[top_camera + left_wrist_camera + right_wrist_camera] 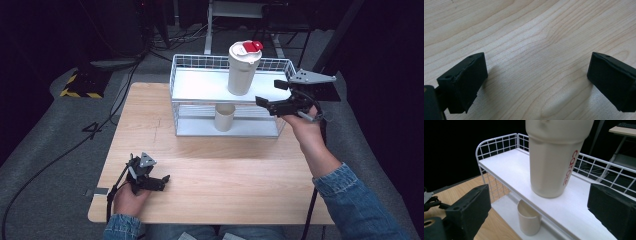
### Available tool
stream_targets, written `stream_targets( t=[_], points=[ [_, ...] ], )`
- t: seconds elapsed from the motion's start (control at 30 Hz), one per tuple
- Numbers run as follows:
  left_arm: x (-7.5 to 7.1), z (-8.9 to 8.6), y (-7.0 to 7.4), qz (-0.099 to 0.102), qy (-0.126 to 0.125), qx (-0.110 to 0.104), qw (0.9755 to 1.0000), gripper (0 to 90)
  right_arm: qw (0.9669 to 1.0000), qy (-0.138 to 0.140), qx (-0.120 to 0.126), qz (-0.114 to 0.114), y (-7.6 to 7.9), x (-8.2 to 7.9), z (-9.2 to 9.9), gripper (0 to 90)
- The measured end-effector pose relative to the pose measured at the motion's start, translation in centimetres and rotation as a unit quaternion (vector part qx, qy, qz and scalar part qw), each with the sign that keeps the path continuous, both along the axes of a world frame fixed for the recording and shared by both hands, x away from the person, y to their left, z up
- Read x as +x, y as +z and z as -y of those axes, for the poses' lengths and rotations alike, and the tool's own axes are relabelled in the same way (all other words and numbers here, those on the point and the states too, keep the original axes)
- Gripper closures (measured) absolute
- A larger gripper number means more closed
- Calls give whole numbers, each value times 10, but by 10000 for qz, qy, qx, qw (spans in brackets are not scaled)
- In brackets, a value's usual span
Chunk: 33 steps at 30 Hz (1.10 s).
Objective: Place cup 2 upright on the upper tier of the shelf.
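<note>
A tall cream tumbler [243, 67] with a red-tabbed lid stands upright on the top shelf of a white wire rack [200, 90]. In the right gripper view the tumbler [554, 165] bears red lettering and rises just ahead of the jaws. A small cream cup [224, 116] [529, 221] stands on the lower shelf. My right gripper [272, 95] [539, 212] hovers open at the rack's right end, level with the top shelf and a little short of the tumbler. My left gripper [162, 181] [536, 82] rests open over bare wood near the table's front left, with nothing between its jaws.
The wooden table [210, 175] has a wide bare area in front of the rack. Dark floor with cables [60, 155] surrounds the table. A yellow-and-black striped block [80, 85] lies on the floor at the back left.
</note>
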<state>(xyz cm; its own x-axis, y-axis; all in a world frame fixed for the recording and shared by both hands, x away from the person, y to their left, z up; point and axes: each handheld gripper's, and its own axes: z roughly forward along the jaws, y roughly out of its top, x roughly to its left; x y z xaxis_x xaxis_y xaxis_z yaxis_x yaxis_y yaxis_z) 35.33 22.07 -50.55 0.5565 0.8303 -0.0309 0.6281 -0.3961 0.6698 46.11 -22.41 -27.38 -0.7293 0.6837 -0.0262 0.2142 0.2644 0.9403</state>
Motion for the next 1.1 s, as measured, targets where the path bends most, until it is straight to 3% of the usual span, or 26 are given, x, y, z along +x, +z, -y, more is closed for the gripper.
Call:
stream_targets(
  t=[0.5, 0.6, 1.1],
  points=[
    [1, 0, 0, -6, -11, -7, 10000, 34, 9994, -1, -255, -236, -22, -41, 42, 54],
    [1, 0, 0, 2, -5, -8, 10000, 33, 9995, -7, -190, -270, -26, -48, 49, 58],
    [1, 1, 0, 6, 8, -25, 10000, 33, 9990, -40, -282, -330, -61, -79, 64, 76]
  ],
)
